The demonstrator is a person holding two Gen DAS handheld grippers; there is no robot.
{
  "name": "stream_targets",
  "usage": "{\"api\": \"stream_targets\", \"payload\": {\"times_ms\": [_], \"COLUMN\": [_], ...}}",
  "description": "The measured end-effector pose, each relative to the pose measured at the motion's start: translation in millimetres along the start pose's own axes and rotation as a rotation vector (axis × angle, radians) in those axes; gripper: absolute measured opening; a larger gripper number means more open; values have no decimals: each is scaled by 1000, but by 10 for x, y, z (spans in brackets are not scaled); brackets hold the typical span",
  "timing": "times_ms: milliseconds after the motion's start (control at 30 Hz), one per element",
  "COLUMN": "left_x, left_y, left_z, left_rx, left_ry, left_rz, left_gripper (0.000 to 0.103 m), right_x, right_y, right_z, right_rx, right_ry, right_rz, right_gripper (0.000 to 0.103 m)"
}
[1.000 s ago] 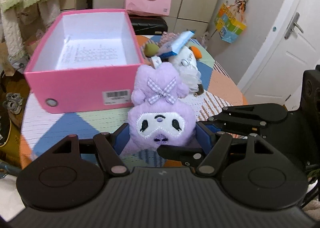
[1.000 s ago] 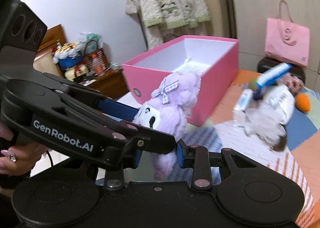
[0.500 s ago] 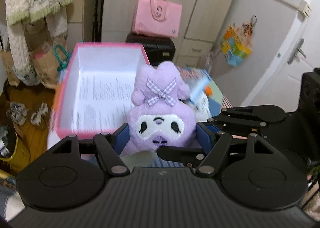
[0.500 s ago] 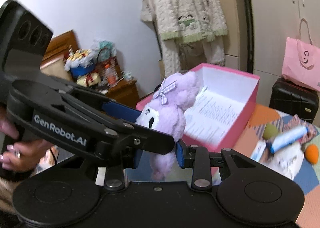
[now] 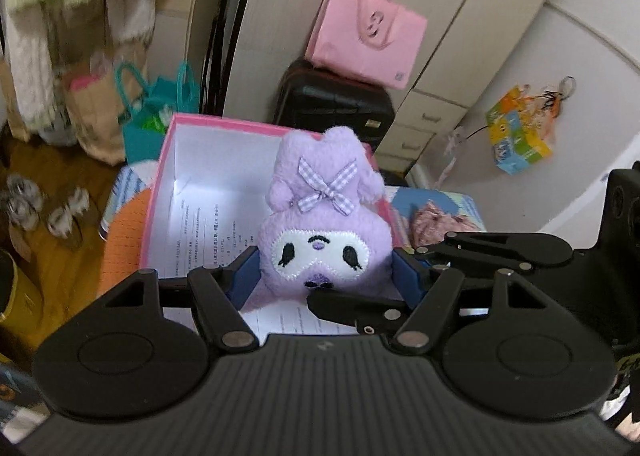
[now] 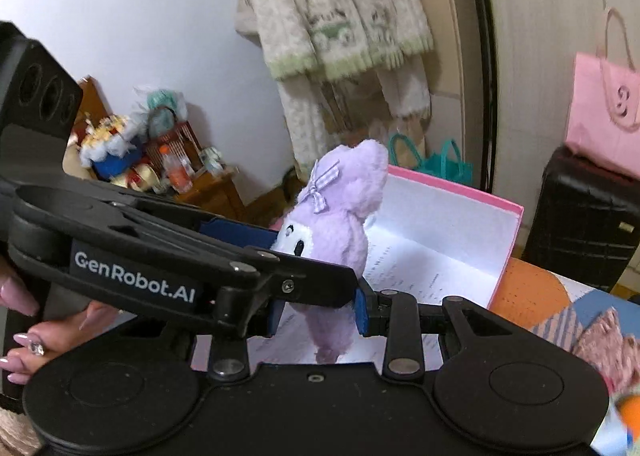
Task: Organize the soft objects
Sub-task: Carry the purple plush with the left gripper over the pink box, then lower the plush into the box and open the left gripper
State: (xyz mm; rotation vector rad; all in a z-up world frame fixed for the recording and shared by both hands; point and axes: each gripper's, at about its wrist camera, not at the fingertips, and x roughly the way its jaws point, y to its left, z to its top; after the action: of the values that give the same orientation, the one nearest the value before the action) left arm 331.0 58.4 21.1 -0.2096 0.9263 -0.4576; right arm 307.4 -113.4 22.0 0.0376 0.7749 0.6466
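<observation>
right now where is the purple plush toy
The purple plush toy is held between both tongs, centre of both wrist views, above the open pink box.

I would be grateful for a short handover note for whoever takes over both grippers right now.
Left gripper: shut on the purple plush, gripping its head from both sides.
Right gripper: shut on the same plush, lower on its body.
The plush hangs over the open pink box, which holds only a printed sheet.
Done: plush lifted and brought over the box.
Left: lower it, release both grips, then fetch the other soft things on the table.
</observation>
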Motion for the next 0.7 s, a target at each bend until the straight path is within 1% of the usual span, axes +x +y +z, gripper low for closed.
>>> {"api": "stream_targets", "payload": {"times_ms": [67,133,200,300,467,600,700], "left_x": [223,407,544,686,856,948,1014], "left_y": [124,216,268,326,477,471,478], "left_z": [78,115,143,156,226,230,232], "left_rx": [-42,-78,-89,-99,-182,-183,-186], "left_ry": [39,72,92,108,151,168,183], "left_rz": [-17,-31,-33,-19,-21,15,41], "left_gripper": [69,68,68,68,65,62,62], "right_x": [184,347,478,643,885,1025,1136], "right_y": [-154,-339,-448,-497,-482,-522,-489], "right_z": [61,102,118,127,205,261,267], "right_rx": [-2,33,71,55,-7,-56,-141], "right_ry": [47,90,119,148,214,272,319], "right_rz": [13,36,43,26,-36,-56,-78], "right_gripper": [40,39,39,39,39,39,39]}}
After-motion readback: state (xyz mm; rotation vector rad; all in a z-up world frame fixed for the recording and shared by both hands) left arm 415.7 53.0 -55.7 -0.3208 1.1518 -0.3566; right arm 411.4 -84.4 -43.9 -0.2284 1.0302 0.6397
